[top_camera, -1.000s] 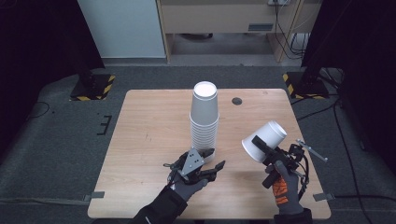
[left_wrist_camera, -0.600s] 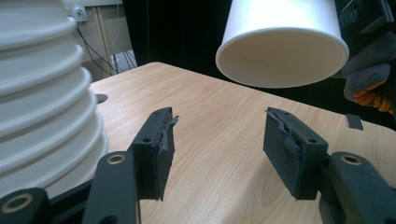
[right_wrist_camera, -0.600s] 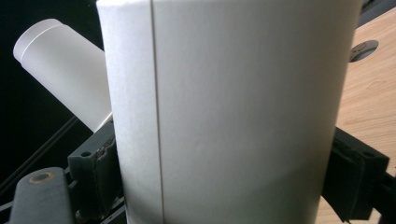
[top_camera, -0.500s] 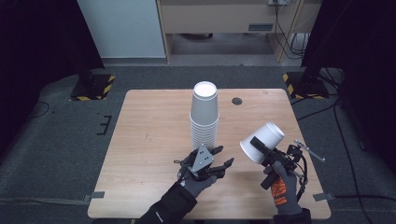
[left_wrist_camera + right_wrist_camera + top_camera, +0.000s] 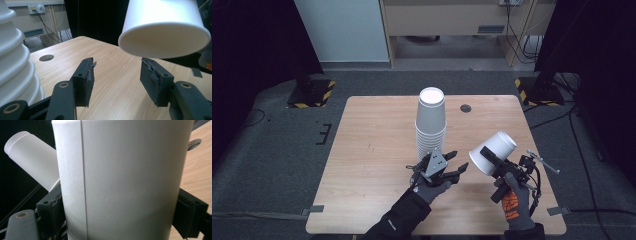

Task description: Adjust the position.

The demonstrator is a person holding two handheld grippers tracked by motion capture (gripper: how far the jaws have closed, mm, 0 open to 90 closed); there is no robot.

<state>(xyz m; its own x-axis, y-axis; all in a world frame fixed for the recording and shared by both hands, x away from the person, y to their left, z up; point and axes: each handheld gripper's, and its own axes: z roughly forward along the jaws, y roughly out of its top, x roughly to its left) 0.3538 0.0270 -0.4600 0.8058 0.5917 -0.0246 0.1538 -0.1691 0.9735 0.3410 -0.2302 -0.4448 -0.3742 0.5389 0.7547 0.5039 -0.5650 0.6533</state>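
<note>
Tongs at lower right, our right tongs (image 5: 486, 156), clasp a tilted white cup (image 5: 493, 152); our left tongs (image 5: 458, 164) gape empty beside the cup stack (image 5: 431, 125) mid-bench (image 5: 372, 145).

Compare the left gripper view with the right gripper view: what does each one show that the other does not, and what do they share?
Left gripper view alone: the left tongs standing open with nothing between them, and the ribbed lower rims of the cup stack beside them.

Right gripper view alone: the right tongs shut on the held cup, pressing both its sides, with its vertical seam visible.

Both: that held white cup, the stack, the wooden table and its round hole.
</note>
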